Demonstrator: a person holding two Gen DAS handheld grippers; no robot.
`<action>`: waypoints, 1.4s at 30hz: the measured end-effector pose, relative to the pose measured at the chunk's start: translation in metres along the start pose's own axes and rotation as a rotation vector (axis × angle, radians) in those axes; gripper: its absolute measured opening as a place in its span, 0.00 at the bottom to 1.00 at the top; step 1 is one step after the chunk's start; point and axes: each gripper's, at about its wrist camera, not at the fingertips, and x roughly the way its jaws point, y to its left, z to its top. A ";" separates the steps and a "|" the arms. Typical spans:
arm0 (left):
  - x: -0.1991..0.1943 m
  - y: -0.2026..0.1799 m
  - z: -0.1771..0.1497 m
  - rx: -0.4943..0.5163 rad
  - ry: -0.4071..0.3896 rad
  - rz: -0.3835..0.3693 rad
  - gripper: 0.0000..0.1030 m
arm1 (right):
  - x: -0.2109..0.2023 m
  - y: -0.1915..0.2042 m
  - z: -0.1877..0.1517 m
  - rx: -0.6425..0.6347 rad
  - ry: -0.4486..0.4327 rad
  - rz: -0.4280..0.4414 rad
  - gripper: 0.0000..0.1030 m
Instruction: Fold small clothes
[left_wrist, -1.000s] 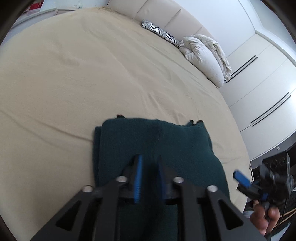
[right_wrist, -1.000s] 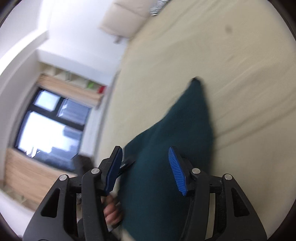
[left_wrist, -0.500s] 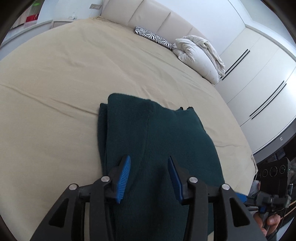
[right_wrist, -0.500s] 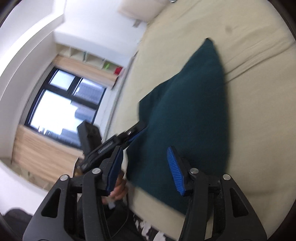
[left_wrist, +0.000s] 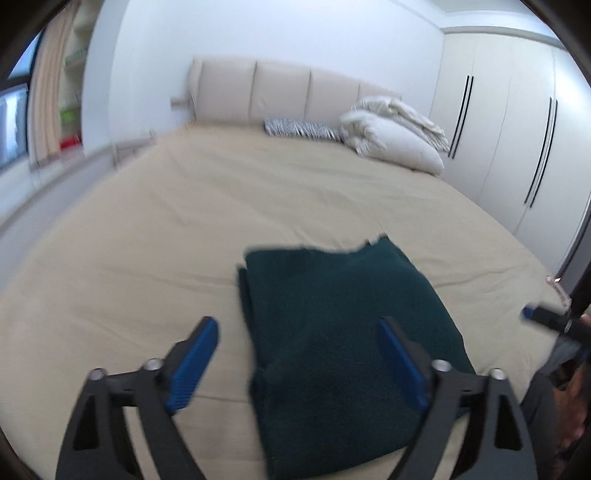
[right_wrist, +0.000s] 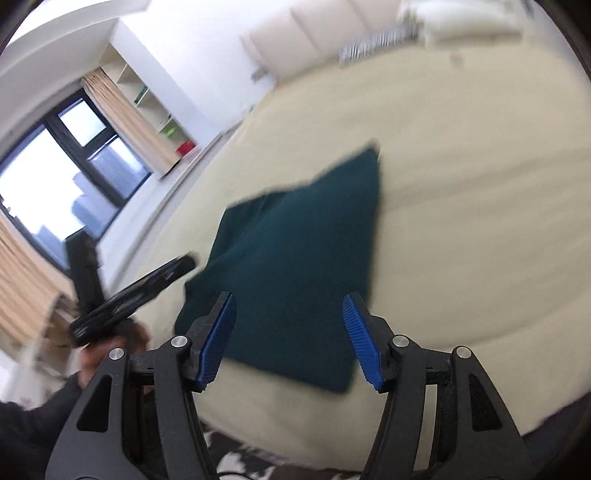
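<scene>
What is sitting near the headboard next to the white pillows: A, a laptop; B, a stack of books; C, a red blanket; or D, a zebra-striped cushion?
D: a black-and-white zebra-striped cushion lies at the head of the bed, just left of the white pillows, far behind the folded dark green garment.

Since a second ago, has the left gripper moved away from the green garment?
Yes. The left gripper has drawn back and up from the green garment; the headboard now shows, and its jaws are opening with nothing gripped.
</scene>
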 end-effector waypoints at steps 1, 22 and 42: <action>-0.012 -0.002 0.003 0.022 -0.046 0.036 1.00 | -0.016 0.011 0.007 -0.046 -0.092 -0.066 0.66; -0.090 -0.013 0.065 0.053 -0.098 0.179 1.00 | -0.060 0.083 0.054 -0.207 -0.283 -0.304 1.00; 0.009 0.012 -0.007 -0.076 0.315 0.244 1.00 | 0.060 0.022 -0.003 -0.012 0.140 -0.453 1.00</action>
